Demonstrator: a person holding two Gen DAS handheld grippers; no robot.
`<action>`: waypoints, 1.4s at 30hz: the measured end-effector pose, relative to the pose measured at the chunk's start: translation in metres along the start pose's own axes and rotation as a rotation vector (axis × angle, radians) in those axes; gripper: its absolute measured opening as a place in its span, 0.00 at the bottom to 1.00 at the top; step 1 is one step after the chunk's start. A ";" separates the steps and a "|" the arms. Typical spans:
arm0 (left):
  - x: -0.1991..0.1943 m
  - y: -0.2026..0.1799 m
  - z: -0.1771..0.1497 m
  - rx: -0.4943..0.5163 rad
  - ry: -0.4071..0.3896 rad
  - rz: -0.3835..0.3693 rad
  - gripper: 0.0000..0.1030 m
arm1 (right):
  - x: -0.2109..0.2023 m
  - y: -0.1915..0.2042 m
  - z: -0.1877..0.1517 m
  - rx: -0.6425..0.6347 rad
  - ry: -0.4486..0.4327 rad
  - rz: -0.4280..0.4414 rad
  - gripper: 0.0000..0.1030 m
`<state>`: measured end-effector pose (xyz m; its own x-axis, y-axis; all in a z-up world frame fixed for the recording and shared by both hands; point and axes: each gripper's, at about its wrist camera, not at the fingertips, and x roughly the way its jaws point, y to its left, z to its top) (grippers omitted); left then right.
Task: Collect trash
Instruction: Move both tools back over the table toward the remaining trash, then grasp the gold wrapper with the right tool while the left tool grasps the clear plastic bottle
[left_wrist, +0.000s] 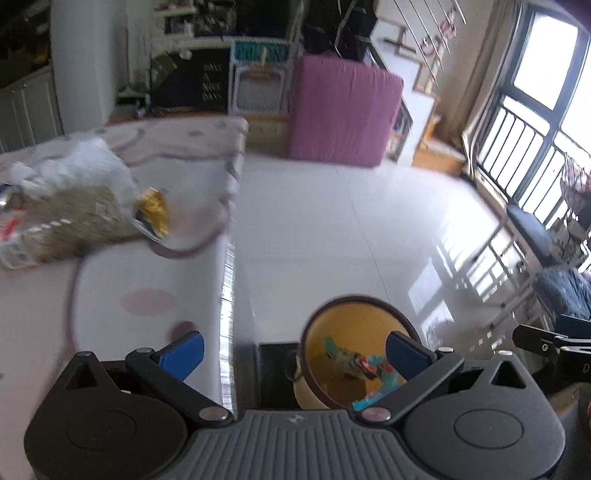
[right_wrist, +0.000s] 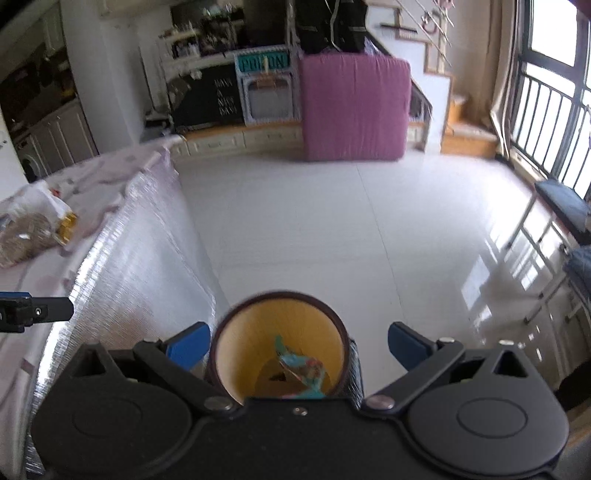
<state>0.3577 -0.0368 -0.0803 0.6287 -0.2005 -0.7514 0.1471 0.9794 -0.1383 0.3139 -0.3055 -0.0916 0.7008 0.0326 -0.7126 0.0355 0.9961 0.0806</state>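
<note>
A home's living room is showing here: glossy white floor tiles (right_wrist: 314, 221) are filling the centre, a pink mattress (right_wrist: 354, 107) is leaning at the top middle, a barred window (right_wrist: 554, 96) is glowing at right, and a washing machine (right_wrist: 31, 162) is sitting far left.

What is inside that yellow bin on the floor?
Inside the yellow bin lies a crumpled teal and red wrapper on the brownish bottom. The right tongs' black body covers the bin's near side, so anything lying there cannot be seen.
</note>
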 end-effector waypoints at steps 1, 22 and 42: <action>-0.008 0.005 0.000 -0.004 -0.021 0.007 1.00 | -0.004 0.005 0.002 -0.004 -0.017 0.008 1.00; -0.101 0.149 -0.002 -0.196 -0.285 0.254 1.00 | -0.009 0.159 0.048 -0.164 -0.246 0.253 1.00; -0.065 0.220 0.004 -0.477 -0.309 0.157 1.00 | 0.158 0.327 0.113 -0.352 -0.168 0.295 1.00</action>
<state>0.3528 0.1912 -0.0592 0.8191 0.0207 -0.5733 -0.2808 0.8859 -0.3693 0.5164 0.0164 -0.0988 0.7509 0.3326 -0.5706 -0.4046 0.9145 0.0006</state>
